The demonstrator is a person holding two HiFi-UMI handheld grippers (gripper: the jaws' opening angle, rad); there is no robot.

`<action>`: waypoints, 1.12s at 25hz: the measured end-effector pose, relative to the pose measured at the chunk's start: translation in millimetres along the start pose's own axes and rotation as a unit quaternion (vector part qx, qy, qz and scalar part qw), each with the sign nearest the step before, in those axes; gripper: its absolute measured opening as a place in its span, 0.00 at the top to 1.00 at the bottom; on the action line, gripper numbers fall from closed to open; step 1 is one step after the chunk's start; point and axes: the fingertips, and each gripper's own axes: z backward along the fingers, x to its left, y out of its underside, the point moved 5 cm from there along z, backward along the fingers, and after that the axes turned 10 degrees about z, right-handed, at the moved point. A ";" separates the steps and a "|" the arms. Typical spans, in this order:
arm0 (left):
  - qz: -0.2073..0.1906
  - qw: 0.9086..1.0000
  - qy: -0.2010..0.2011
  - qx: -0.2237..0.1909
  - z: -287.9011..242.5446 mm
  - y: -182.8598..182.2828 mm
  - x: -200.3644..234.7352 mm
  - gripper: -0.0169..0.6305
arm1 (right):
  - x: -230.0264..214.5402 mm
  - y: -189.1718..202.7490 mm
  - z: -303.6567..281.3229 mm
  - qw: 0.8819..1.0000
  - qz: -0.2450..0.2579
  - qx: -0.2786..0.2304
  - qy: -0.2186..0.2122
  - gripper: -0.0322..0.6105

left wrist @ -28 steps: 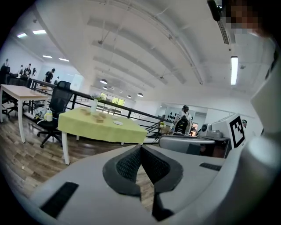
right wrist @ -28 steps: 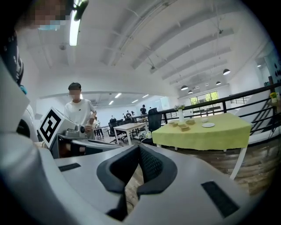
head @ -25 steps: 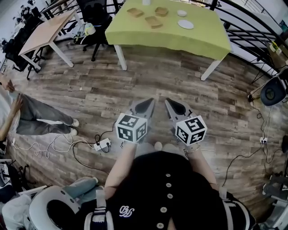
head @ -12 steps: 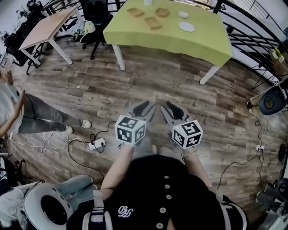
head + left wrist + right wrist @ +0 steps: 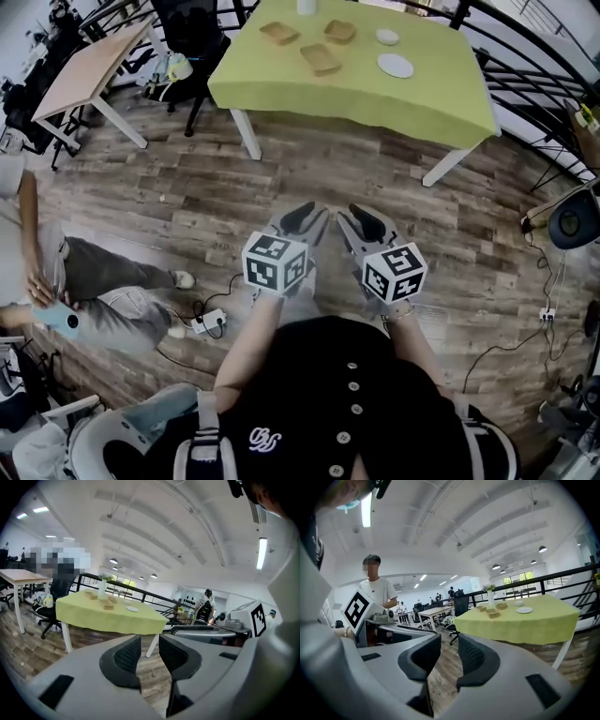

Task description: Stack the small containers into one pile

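Three shallow brown containers (image 5: 321, 58) lie apart on the green-clothed table (image 5: 441, 94) far ahead, with a small white bowl (image 5: 386, 37) and a white plate (image 5: 396, 65) beside them. In the left gripper view the containers (image 5: 108, 603) show small on the tabletop; in the right gripper view they (image 5: 492, 611) sit left of the plate (image 5: 524, 610). My left gripper (image 5: 305, 217) (image 5: 150, 644) is held over the floor, well short of the table. Its jaws have just opened and eased back a little, with nothing between them. My right gripper (image 5: 359, 220) (image 5: 449, 646) stands open and empty beside it.
Wooden floor lies between me and the table. A wooden desk (image 5: 84, 70) and a black office chair (image 5: 192, 28) stand at the far left. A person (image 5: 94, 291) sits at the left, near cables and a power strip (image 5: 211, 322). A black railing (image 5: 534, 84) runs behind the table.
Both grippers have moved forward over the floor toward the green table, which now sits closer. The person at the left has shifted position.
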 end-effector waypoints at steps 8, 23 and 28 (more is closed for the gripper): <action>-0.026 0.999 0.027 -0.001 -62.9 -86.2 69.5 0.79 | -66.2 -42.5 -90.9 0.999 0.003 -0.021 0.044 0.78; 0.020 0.999 0.014 0.021 -121.5 -134.6 168.4 0.80 | -124.0 -47.2 -203.9 0.998 -0.013 0.034 0.048 0.79; 0.037 0.999 0.005 0.024 -145.5 -141.1 189.7 0.80 | -145.9 -41.9 -232.3 0.998 -0.017 0.045 0.034 0.79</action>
